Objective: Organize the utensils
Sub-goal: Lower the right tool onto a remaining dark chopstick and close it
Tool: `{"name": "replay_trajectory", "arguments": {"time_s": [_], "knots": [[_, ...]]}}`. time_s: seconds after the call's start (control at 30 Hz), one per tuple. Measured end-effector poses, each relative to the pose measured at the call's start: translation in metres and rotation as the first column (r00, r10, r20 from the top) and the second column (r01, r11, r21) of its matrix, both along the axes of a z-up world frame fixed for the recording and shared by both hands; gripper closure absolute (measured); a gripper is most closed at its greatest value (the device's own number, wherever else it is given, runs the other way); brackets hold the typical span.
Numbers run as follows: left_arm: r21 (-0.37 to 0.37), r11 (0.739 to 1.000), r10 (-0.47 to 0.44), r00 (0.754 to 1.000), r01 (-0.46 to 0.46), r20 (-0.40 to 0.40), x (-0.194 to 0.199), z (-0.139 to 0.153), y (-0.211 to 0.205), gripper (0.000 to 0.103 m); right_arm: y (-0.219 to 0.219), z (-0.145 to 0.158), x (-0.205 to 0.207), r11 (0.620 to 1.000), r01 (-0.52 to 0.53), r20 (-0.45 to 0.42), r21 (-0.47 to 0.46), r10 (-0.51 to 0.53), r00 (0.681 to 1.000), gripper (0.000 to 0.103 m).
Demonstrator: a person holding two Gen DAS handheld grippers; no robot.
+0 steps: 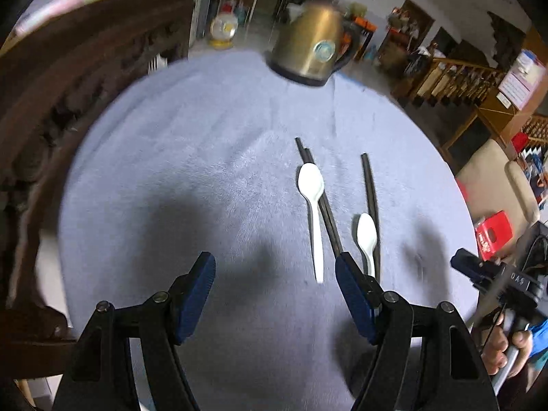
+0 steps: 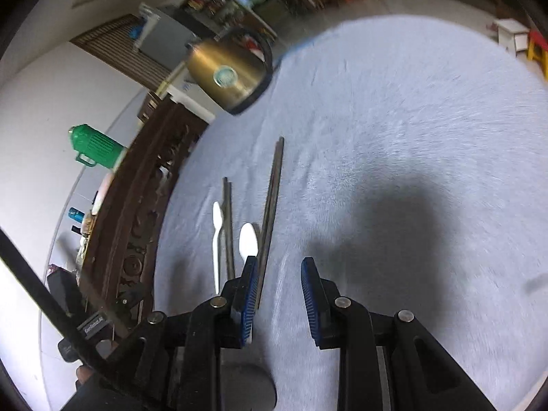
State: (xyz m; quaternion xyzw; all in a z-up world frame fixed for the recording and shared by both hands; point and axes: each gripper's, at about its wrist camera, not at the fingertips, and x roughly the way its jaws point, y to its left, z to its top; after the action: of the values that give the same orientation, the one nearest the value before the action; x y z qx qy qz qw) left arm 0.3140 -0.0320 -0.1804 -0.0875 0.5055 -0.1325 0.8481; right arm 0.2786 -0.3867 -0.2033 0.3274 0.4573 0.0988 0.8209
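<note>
Your left gripper (image 1: 274, 294) hangs over the pale blue tablecloth (image 1: 171, 171) with its blue pads spread wide and nothing between them. Your right gripper (image 2: 279, 294) has a narrower gap, also empty, pads off everything. The utensils lie flat on the cloth, on the near side of the brass kettle (image 1: 313, 53), well apart from it. Two white plastic spoons, bowls pointing toward the kettle: the longer spoon (image 1: 313, 205) lies farther from your right hand (image 1: 503, 349), the shorter spoon (image 1: 367, 236) nearer to it. Two pairs of dark chopsticks, thin and straight: one pair (image 1: 320, 202) runs under the longer spoon's bowl and along its handle, touching it; the other pair (image 1: 371, 191) lies just beside the shorter spoon, partly under it. From the right wrist view, the left pad sits just in front of the shorter spoon (image 2: 248, 241) and beside the nearer chopsticks (image 2: 272, 198). The kettle stands at the cloth's far edge, next to a carved dark wooden chair back (image 1: 68, 109).
</note>
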Motion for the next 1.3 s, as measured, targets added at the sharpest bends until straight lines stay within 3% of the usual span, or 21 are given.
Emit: {"name": "replay_trajectory", "arguments": {"time_s": [0.07, 0.17, 0.57, 0.83, 0.97, 1.03, 1.17, 1.23, 1.3], "knots": [[0.005, 1.0, -0.003, 0.999, 0.003, -0.036, 0.022, -0.006, -0.003, 0.03, 0.003, -0.007, 0.023, 1.0, -0.019, -0.032, 0.005, 0.019, 0.999, 0.071], [0.0, 1.0, -0.025, 0.997, 0.025, -0.07, 0.048, -0.009, -0.012, 0.03, 0.012, -0.013, 0.054, 0.999, -0.04, -0.052, -0.022, 0.039, 0.998, 0.056], [0.031, 0.996, -0.078, 0.993, 0.081, -0.094, 0.11, -0.016, -0.041, 0.03, 0.034, -0.031, 0.137, 0.991, -0.089, -0.105, -0.097, 0.079, 0.991, 0.056], [0.029, 0.997, -0.07, 0.991, 0.074, -0.117, 0.119, -0.027, -0.03, 0.03, 0.057, -0.036, 0.158, 0.969, -0.134, -0.143, -0.208, 0.106, 0.984, 0.062], [0.02, 0.997, -0.072, 0.991, 0.074, -0.111, 0.12, -0.026, -0.026, 0.03, 0.072, -0.041, 0.163, 0.938, -0.169, -0.183, -0.301, 0.117, 0.976, 0.071], [0.015, 0.997, -0.076, 0.991, 0.078, -0.112, 0.121, -0.025, -0.025, 0.03, 0.074, -0.042, 0.165, 0.922, -0.173, -0.187, -0.347, 0.112, 0.976, 0.082], [0.017, 0.995, -0.095, 0.989, 0.097, -0.115, 0.121, -0.024, -0.029, 0.03, 0.061, -0.041, 0.166, 0.906, -0.149, -0.201, -0.396, 0.072, 0.977, 0.084], [0.021, 0.993, -0.11, 0.987, 0.113, -0.118, 0.121, -0.023, -0.036, 0.03, 0.05, -0.041, 0.166, 0.914, -0.128, -0.205, -0.384, 0.051, 0.978, 0.084], [0.045, 0.989, -0.135, 0.983, 0.142, -0.126, 0.122, -0.022, -0.05, 0.03, 0.042, -0.039, 0.165, 0.942, -0.119, -0.188, -0.315, 0.061, 0.98, 0.082]]}}
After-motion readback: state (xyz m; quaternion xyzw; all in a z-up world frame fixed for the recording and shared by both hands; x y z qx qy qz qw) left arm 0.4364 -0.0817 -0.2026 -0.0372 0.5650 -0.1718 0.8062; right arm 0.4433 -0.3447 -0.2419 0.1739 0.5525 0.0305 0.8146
